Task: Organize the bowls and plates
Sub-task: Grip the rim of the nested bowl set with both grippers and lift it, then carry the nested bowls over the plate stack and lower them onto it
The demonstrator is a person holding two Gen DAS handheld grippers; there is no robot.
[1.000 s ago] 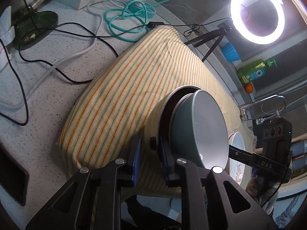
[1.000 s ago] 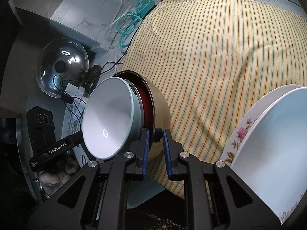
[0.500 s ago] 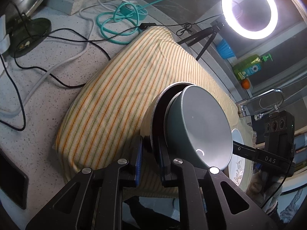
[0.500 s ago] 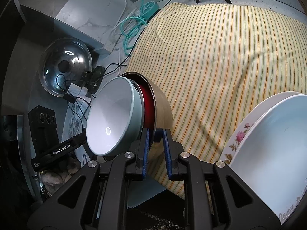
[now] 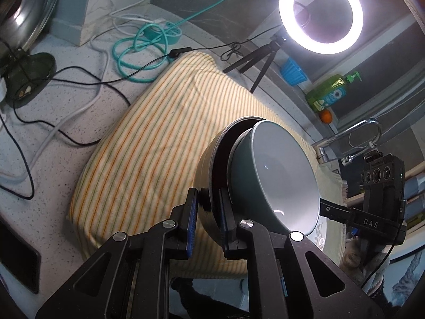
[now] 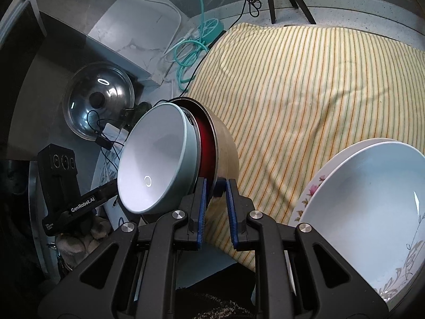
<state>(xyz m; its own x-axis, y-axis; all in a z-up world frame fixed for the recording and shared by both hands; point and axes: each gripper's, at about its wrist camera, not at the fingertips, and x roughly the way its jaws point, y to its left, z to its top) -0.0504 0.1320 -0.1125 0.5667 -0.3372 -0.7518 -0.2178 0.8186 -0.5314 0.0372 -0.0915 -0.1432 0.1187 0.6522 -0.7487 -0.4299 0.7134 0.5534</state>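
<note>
A stack of nested bowls hangs in the air above the striped cloth [image 5: 159,143]: a tan outer bowl [image 5: 209,164] with a dark red inside [image 6: 205,146] holds a teal bowl [image 5: 276,175] with a pale inside [image 6: 151,164]. My left gripper [image 5: 207,212] is shut on the tan bowl's rim from one side. My right gripper [image 6: 215,202] is shut on the rim from the opposite side. Stacked white plates [image 6: 366,207] with floral edges lie on the cloth at the right of the right wrist view.
A ring light [image 5: 321,13] on a tripod stands behind the cloth. Cables [image 5: 143,45] lie on the speckled counter at left. A glass pot lid [image 6: 98,103] leans at the far left. A green soap bottle [image 5: 332,90] and a tap [image 5: 353,135] stand at right.
Both grippers have stayed shut on the bowl stack. The stack has shifted slightly over the cloth, with the views tilting a little.
</note>
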